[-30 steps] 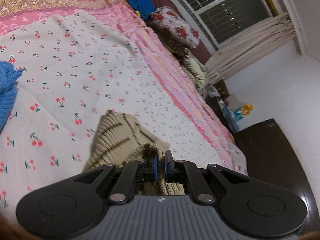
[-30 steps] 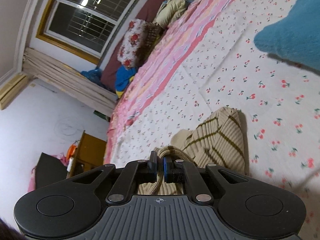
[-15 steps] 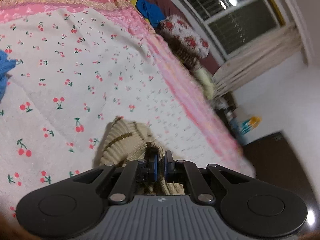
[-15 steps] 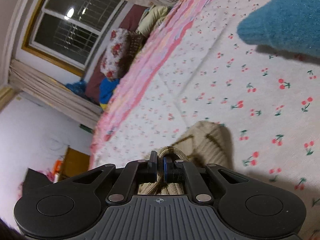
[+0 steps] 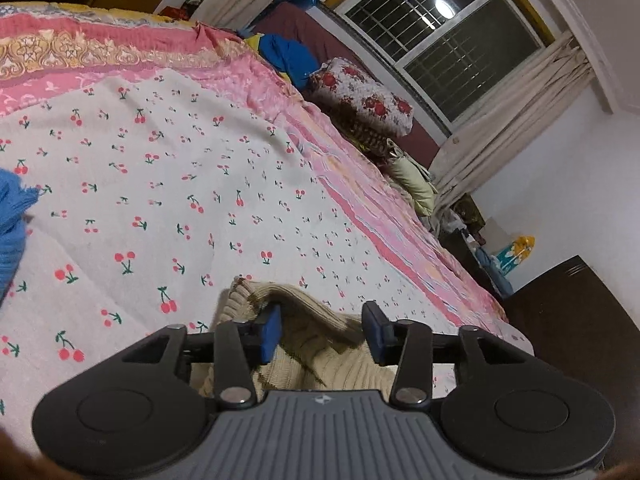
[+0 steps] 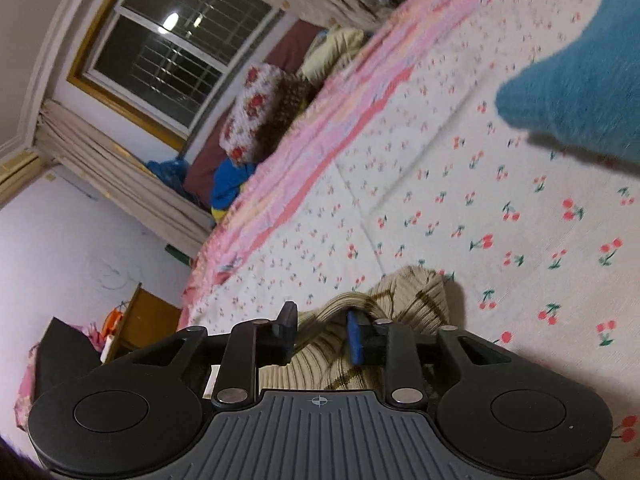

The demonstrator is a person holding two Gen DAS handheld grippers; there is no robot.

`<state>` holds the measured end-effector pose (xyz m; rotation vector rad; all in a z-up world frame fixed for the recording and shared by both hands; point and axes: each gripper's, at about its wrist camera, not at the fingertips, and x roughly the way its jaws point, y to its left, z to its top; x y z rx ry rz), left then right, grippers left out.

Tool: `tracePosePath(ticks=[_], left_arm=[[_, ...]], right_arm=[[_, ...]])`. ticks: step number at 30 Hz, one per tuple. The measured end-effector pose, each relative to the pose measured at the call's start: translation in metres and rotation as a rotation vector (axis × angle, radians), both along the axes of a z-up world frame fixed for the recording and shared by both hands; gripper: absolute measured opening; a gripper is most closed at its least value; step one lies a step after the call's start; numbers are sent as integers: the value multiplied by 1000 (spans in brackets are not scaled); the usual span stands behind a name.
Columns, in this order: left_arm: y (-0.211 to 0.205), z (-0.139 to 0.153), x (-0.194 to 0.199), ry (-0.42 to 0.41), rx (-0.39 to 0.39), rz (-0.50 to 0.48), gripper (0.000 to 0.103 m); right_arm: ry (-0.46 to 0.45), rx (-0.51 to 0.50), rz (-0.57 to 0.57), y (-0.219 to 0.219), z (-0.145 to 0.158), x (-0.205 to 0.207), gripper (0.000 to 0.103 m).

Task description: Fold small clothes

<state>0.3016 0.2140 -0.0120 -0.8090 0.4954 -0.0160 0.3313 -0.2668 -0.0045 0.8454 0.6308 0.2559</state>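
Garment: cream ribbed knit with brown stripes (image 5: 320,344), lying bunched on the cherry-print bedspread (image 5: 168,184); a ridge of it rises between the left fingers, the rest spreads below and behind them.
Left gripper (image 5: 322,330): jaws have just been opening; the blue pads (image 5: 270,330) stand apart and clear of the knit, so the fold edge is released.
Right gripper (image 6: 322,332): jaws have just been opening, narrower than the left; a hump of ribbed knit (image 6: 408,296) sits between and just ahead of the fingers. The right-hand pad looks close to the cloth, contact uncertain.
Fold status: judged to be at the let-go after a fold; the garment reads as doubled but still puffy, not flat.
Risk 1: springy rib knit may relax and slide open once both edges are free; cause, thick cloth and a soft bedspread under it.
Risk 2: a loop may snag on a pad as the fingers draw back and drag the top layer askew; cause, narrow right opening with cloth between the pads.
Risk 3: the two sides may settle unevenly; cause, unequal openings.
Neighbouring item: blue knit (image 6: 580,92), well ahead of the right fingers, apart from the cream piece; low risk of tangling.
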Motion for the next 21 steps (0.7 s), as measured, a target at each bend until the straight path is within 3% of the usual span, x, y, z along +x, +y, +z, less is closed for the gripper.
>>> tracePosePath(ticks=[3, 8, 16, 20, 21], left_arm=[[-7, -1, 10, 13, 30, -21, 51], [-13, -1, 22, 18, 52, -26, 51], [-7, 4, 7, 5, 47, -19, 53], [-12, 4, -1, 19, 77, -26, 55], [-13, 3, -2, 27, 87, -26, 55]], right_arm=[[-6, 8, -25, -5, -1, -3, 30], [-21, -95, -31, 0, 4, -2, 30], [5, -417, 50, 35, 8, 19, 31], [36, -486, 105, 51, 0, 23, 31], [33, -501, 110, 53, 0, 21, 25]])
